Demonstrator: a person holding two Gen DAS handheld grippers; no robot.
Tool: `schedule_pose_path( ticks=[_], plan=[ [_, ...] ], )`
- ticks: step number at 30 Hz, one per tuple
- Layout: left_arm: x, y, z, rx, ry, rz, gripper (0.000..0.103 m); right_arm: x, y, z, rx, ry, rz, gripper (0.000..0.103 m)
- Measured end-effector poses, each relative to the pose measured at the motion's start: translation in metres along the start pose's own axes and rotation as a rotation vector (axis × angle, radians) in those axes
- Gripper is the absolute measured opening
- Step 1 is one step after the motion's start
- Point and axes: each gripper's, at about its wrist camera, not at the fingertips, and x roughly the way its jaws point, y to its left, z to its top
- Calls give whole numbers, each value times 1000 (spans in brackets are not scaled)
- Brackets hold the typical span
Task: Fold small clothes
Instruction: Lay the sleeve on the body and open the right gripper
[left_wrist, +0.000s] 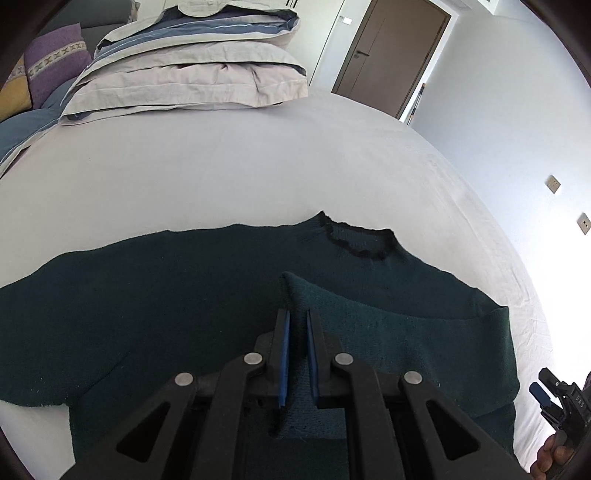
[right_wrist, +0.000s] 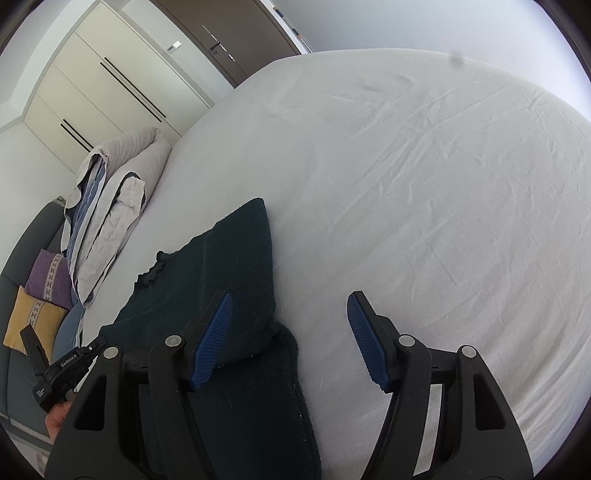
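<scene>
A dark green knit sweater (left_wrist: 166, 295) lies flat on the white bed sheet (left_wrist: 240, 166), its black-trimmed neckline (left_wrist: 360, 240) away from me. Its right sleeve (left_wrist: 406, 339) is folded across the body. My left gripper (left_wrist: 296, 317) is nearly closed on the cuff end of that folded sleeve. In the right wrist view, my right gripper (right_wrist: 288, 306) is open and empty over the sweater's right edge (right_wrist: 240, 258), with its left finger (right_wrist: 212, 339) above the cloth and its right finger (right_wrist: 365, 339) above the bare sheet (right_wrist: 424, 184).
Folded grey and blue bedding (left_wrist: 192, 70) is stacked at the far side of the bed, with purple and yellow cushions (left_wrist: 48, 62) on a sofa beside it. A brown door (left_wrist: 388, 55) and a white wardrobe (right_wrist: 99, 81) stand beyond.
</scene>
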Motion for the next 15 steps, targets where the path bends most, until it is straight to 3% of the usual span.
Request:
schedule_pose_path(
  ticks=[5,8,10,15],
  plan=[
    [6,5,1,-23,-27,6,10,21,17,1,-69,69,-26,52],
    [2,8,-1,-27,-55,24,4,36,25,-2,-106,119,-57,47],
    [9,11,-6,-30,-31,25,4,48,28,-7,-137,156,-85,40],
    [21,19,-30,-35,9,36,5,57,45,-19,-298,151,-197,21]
  ],
)
